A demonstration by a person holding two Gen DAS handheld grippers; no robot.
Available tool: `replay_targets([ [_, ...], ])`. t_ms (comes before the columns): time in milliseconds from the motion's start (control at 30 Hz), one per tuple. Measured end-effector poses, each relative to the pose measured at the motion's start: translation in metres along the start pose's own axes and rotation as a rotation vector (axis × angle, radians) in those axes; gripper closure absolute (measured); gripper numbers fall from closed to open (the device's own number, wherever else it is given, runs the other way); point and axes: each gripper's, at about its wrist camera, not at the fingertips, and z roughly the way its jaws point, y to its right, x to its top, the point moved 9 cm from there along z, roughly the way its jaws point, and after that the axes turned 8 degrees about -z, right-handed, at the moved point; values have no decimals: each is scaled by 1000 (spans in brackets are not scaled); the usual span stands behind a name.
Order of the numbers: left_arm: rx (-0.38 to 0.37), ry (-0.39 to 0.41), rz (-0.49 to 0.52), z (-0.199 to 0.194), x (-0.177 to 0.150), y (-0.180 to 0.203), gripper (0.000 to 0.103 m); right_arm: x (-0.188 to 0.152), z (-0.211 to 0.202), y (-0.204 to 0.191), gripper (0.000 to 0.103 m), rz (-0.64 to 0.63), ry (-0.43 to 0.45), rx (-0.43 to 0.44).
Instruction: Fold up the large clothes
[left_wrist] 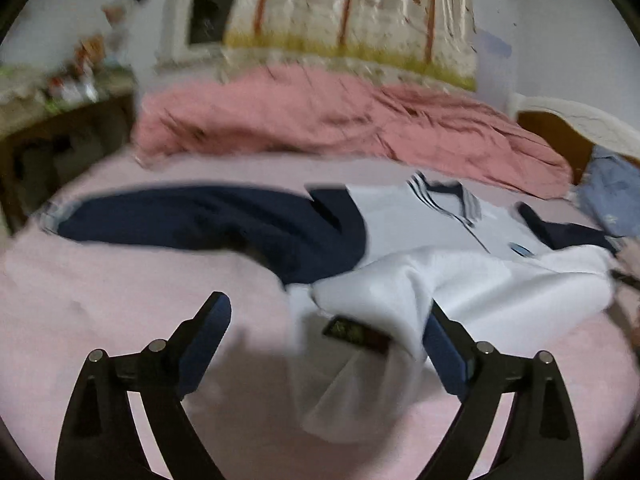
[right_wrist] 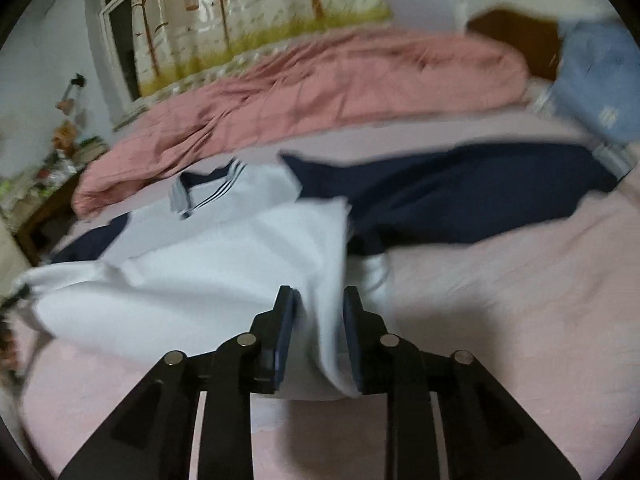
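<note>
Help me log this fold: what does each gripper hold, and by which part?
The left gripper is open, holding nothing. The white shirt has its hem between the right gripper, jaws narrowed; a firm pinch cannot be confirmed.

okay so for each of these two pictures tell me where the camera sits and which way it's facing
Left wrist: sits on the left gripper, looks forward and down over the bed at the shirt; its own two fingers show, spread wide, hem between them.
Right wrist: sits on the right gripper, facing the same way; its fingers show, narrowly apart, with the shirt hem between them.
Shared: shirt, pink blanket, curtain, bed.
</note>
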Motion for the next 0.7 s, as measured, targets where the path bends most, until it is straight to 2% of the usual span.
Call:
replay_targets([
  [33, 64, 76, 21, -8, 5, 1, 9, 5, -10, 0, 77, -28, 25, -50],
  [67, 111, 157, 55, -21, 10, 8, 8, 8, -18, -1, 77, -44, 39, -61],
  [100, 134, 204, 92, -29, 13, 17, 8, 12, -24, -6, 77, -55, 51, -51],
  [167, 123, 262, 148, -45, 16, 37, 10, 19, -38, -21, 77, -80, 83, -12],
  [200, 90, 278, 170, -52, 15, 48, 15, 22, -46, -31, 77, -99, 102, 3],
  [233, 37, 262, 199, -56, 12, 63, 22, 25, -51, -45, 76, -131, 112, 34],
  [267, -22, 210, 226, -55, 5, 77, 26, 26, -52, -59, 71, -161, 108, 75],
  [300, -60, 126, 235, -48, -4, 88, 31, 26, -52, -75, 61, -189, 93, 133],
  [367, -125, -75, 180, -21, -25, 100, 35, 20, -42, -105, 51, -193, 29, 267],
  [400, -143, -142, 141, -6, -34, 103, 35, 12, -31, -123, 51, -192, -31, 339],
  [433, -118, -171, 127, 10, -37, 102, 37, 6, -23, -135, 51, -202, -72, 368],
  [467, -30, -171, 149, 29, -38, 96, 38, -1, -10, -147, 51, -235, -103, 349],
  [500, 39, -161, 186, 42, -38, 91, 42, -3, 0, -152, 51, -267, -107, 296],
  [533, 85, -157, 212, 56, -36, 86, 42, -5, 12, -155, 51, -302, -109, 230],
  [633, 103, -210, 157, 91, -31, 72, 41, -13, 45, -156, 51, -342, -143, 163],
  [667, 104, -234, 130, 102, -34, 66, 39, -21, 58, -151, 51, -324, -197, 165],
  [700, 82, -300, 92, 115, -43, 63, 36, -27, 65, -147, 51, -300, -233, 188],
])
